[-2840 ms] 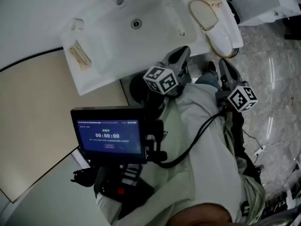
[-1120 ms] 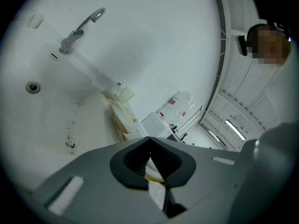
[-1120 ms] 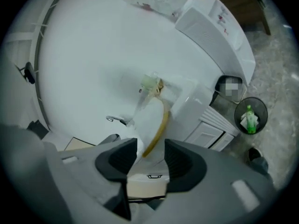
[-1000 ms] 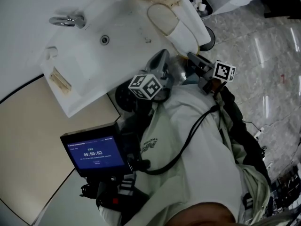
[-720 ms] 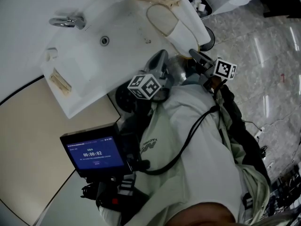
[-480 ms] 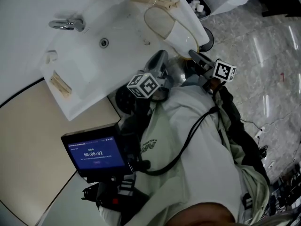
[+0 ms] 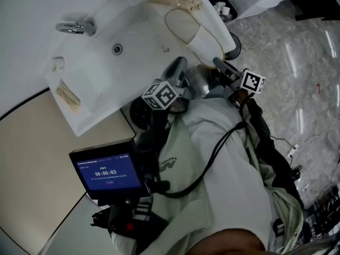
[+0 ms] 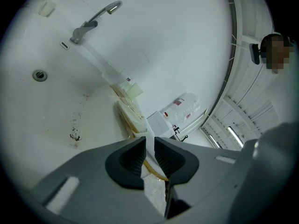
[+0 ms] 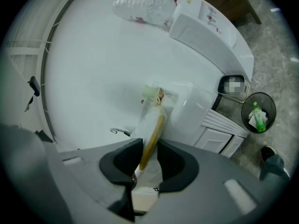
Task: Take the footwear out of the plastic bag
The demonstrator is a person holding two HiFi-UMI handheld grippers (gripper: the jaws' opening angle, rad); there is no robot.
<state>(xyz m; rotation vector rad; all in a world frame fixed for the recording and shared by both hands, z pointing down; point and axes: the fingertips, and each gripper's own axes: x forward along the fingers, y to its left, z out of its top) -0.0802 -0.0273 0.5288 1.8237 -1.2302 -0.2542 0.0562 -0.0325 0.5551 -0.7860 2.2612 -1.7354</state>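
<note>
The slipper (image 7: 187, 26) is inside its thin plastic bag (image 8: 153, 190) and lies on the right part of the rim of the white basin (image 7: 101, 76), well apart from the tap (image 7: 74, 26) and to the right of the drain (image 7: 117, 49). Both grippers meet at the end of the package that is nearest to the person. The left gripper (image 8: 149, 142) has its jaws almost together, and they have just been opening a little. The narrow gap between them is filled by a crumpled fold of the bag film, so the pads pinch the bag itself, and the yellowish rim of the slipper passes just behind them. The right gripper (image 9: 149, 143) has its jaws wider apart, and they too have just been opening slightly. Between them stands the yellowish sole edge of the slipper, wrapped in the film, and the pads close on it from both sides (the edge runs up and away from the jaws, tilted a little to the right). In the head view the two marker cubes are near each other below the package, the left one lower than the right one. A small screen (image 7: 109, 171) with a blue display hangs in front of the person's light shirt (image 7: 223, 163). On the marble floor beside the cabinet stands a round waste bin (image 9: 258, 112) with a green bottle in it.
</note>
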